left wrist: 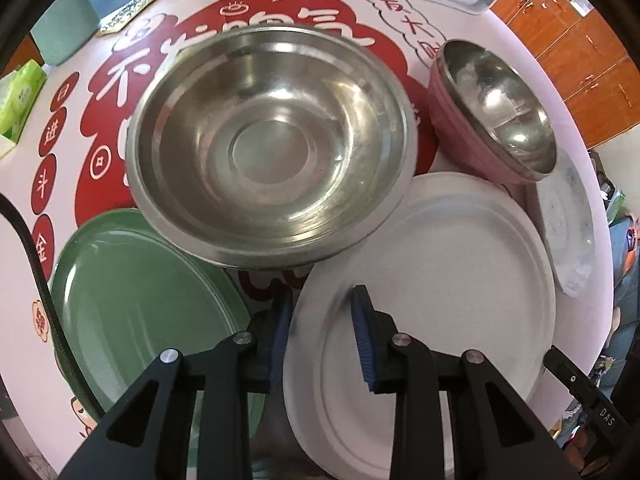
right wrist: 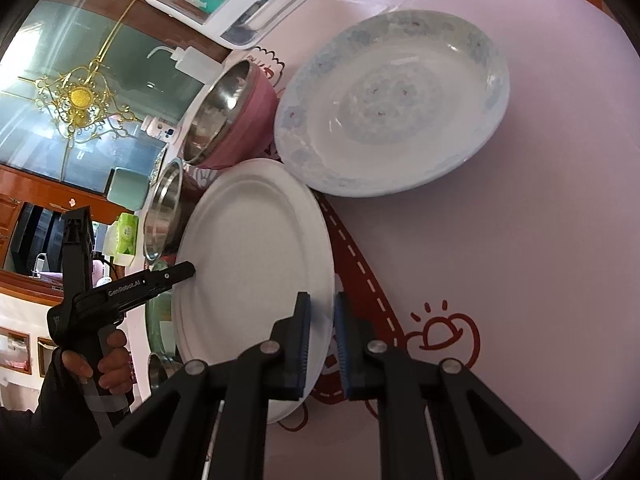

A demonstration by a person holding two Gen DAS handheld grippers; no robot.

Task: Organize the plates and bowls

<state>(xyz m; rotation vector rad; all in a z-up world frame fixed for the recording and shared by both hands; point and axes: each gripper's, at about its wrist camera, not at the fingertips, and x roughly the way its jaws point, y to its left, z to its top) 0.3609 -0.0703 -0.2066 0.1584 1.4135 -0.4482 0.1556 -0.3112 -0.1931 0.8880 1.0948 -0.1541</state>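
Left wrist view: the left hand-held gripper [left wrist: 320, 336] is pointing steeply down over the near rim of the round white flat plate [left wrist: 432, 320], one blue-padded finger outside the rim and one over the plate face; whether the pads are pressing the rim cannot be told. The large stainless steel bowl [left wrist: 268, 148] is sitting beyond it, overlapping the round green plate [left wrist: 140, 300] at left. The small steel bowl with pink outer shell [left wrist: 492, 112] is standing at upper right, with the blue-patterned white dish [left wrist: 568, 224] at the right edge. All are resting on the pink-and-red printed surface [left wrist: 72, 184]. Right wrist view: the right hand-held gripper [right wrist: 322, 344] is standing closed on the opposite rim of the same white plate, its pads clamping the edge. The patterned dish [right wrist: 396, 104] is lying beyond, touching or overlapping the white plate's far rim. The left tool, held by a person's hand [right wrist: 108, 368], is reaching the plate's left edge.
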